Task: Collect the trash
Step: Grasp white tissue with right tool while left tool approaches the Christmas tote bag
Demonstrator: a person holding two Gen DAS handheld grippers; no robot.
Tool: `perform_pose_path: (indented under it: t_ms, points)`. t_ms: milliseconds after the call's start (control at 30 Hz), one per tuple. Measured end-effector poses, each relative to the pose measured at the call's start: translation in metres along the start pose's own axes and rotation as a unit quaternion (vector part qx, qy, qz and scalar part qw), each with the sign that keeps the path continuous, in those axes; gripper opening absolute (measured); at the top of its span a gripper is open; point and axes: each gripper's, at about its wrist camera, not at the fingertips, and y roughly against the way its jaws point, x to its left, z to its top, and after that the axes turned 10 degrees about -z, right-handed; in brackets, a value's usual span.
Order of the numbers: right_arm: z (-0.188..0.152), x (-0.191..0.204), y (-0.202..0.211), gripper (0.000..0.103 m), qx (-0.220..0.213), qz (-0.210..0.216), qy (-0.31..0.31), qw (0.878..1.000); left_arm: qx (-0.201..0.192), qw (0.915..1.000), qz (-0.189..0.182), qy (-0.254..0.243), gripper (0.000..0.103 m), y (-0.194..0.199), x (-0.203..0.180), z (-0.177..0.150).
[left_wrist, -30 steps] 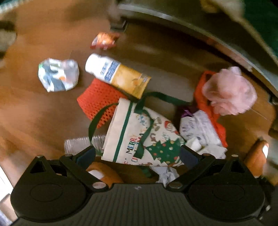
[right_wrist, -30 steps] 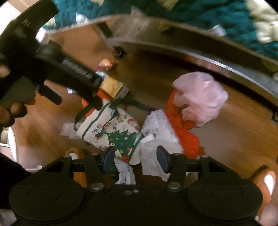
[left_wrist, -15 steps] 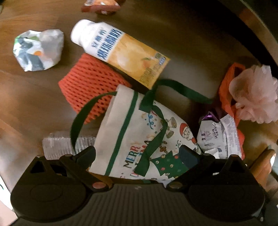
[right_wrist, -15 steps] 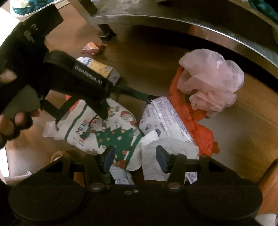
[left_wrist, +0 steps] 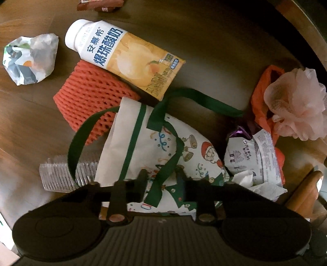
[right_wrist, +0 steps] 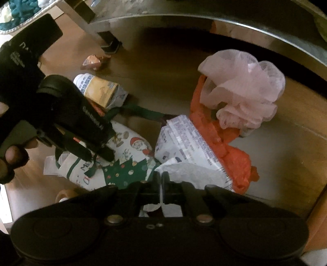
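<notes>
A white Christmas bag (left_wrist: 130,147) with green handles lies on the wooden floor. My left gripper (left_wrist: 161,178) is closing on it, a green handle strap and bag cloth pinched between its fingers. The right wrist view shows the same grip, my left gripper (right_wrist: 98,155) pressing on the bag (right_wrist: 130,163). My right gripper (right_wrist: 161,180) is shut on a crumpled white tissue (right_wrist: 190,169), a thin strip of it between the pads. A printed white packet (right_wrist: 184,137) lies just beyond the tissue.
A yogurt bottle (left_wrist: 122,55), red foam netting (left_wrist: 87,96), a crumpled wrapper (left_wrist: 28,61), a snack wrapper (right_wrist: 94,61) and a clear ribbed plastic piece (left_wrist: 59,176) lie around. To the right sits a pink mesh puff (right_wrist: 241,88) on an orange plastic bag (right_wrist: 235,155). A metal frame (right_wrist: 204,12) crosses behind.
Both grippers came down onto the pile and closed. The left jaws drew in on the bag's strap and cloth, the right jaws shut on the white tissue.
</notes>
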Motion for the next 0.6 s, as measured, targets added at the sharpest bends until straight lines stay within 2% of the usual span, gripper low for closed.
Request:
perform_pose_path:
  t_ms: [33, 133, 333, 400, 467, 600]
  points:
    - [0.000, -0.002, 0.002, 0.002, -0.002, 0.001, -0.004, 1.000, -0.002, 1.0000, 0.000, 0.000, 0.013, 0.000, 0.000, 0.000]
    - [0.002, -0.009, 0.012, 0.002, -0.009, -0.001, -0.014, 1.000, -0.010, 0.9999, -0.002, -0.003, 0.007, 0.007, -0.010, -0.003]
    - [0.008, -0.017, 0.043, 0.002, -0.029, -0.006, -0.020, 0.999, -0.026, 0.9991, -0.001, -0.033, 0.004, 0.036, -0.025, -0.019]
    - [0.009, -0.021, 0.060, 0.002, -0.038, -0.012, -0.018, 0.999, -0.035, 0.9987, -0.002, -0.037, 0.004, 0.047, -0.027, -0.021]
    - [0.010, -0.024, 0.082, 0.002, -0.051, -0.009, -0.019, 0.998, -0.036, 0.9987, -0.018, -0.032, 0.004, 0.053, -0.025, -0.022]
    - [0.009, -0.035, 0.128, 0.002, -0.067, -0.010, -0.038, 0.997, -0.033, 0.9986, -0.024, -0.034, 0.004, 0.053, -0.021, -0.026]
